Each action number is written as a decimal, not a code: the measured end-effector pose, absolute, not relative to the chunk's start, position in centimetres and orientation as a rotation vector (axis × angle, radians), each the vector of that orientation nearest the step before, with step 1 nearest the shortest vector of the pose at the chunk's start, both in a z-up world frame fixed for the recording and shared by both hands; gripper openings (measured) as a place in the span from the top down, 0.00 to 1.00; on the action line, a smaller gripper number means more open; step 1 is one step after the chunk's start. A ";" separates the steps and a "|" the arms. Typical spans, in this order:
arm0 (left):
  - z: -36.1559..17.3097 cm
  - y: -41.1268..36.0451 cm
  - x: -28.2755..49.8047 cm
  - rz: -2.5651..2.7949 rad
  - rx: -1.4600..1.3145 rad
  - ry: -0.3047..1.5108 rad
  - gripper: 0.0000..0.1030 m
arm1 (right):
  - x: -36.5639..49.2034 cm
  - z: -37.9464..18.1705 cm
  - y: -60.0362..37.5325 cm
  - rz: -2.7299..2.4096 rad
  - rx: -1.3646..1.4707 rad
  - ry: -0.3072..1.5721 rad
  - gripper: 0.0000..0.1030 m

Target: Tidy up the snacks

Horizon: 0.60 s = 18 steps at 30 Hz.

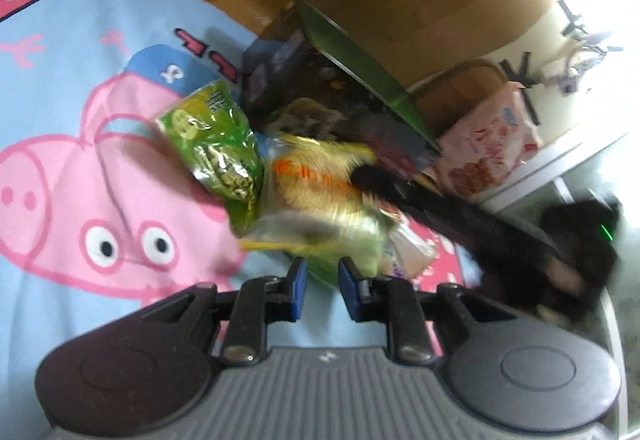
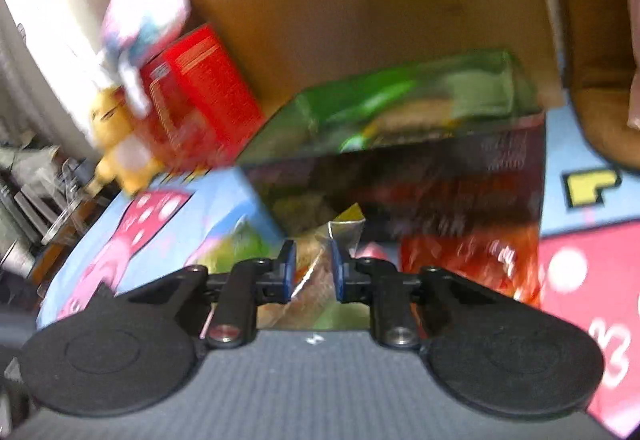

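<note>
Between right claw (image 2: 313,268) pads, crinkled snack packet (image 2: 320,280), long axis unclear.

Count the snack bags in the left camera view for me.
4: a green bag on the blanket, a yellow bag beside it, a small pale packet below that, a pink bag against the basket. More may be hidden inside the open box.

Snack packets (image 1: 304,180) crowding the open box (image 1: 340,80) mouth, blue blanket (image 1: 80,20) apparently free leftward
</note>
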<state>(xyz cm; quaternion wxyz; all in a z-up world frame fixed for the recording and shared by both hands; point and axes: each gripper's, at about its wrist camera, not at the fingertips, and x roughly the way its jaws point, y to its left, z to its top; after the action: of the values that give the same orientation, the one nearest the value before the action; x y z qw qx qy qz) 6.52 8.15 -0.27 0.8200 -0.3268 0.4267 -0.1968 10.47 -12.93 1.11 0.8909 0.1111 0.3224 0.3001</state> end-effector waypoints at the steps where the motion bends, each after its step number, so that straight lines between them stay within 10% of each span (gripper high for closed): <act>1: -0.4 8.4 6.5 -0.410 -0.694 0.915 0.82 | 9.0 1.2 -12.6 0.645 0.198 0.660 0.82; 15: -0.7 11.0 3.4 -0.378 -0.713 0.906 0.70 | 7.7 4.1 -12.1 0.627 0.103 0.494 0.66; 18: -0.9 10.8 4.0 -0.358 -0.758 0.897 0.50 | 12.2 2.9 -12.1 0.623 0.164 0.594 0.66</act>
<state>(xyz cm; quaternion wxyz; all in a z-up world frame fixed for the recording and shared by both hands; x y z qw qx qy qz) 3.95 10.82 -0.86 0.8173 -0.3557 0.4210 -0.1678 12.24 -12.12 2.86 0.9055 0.0794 0.2876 0.3016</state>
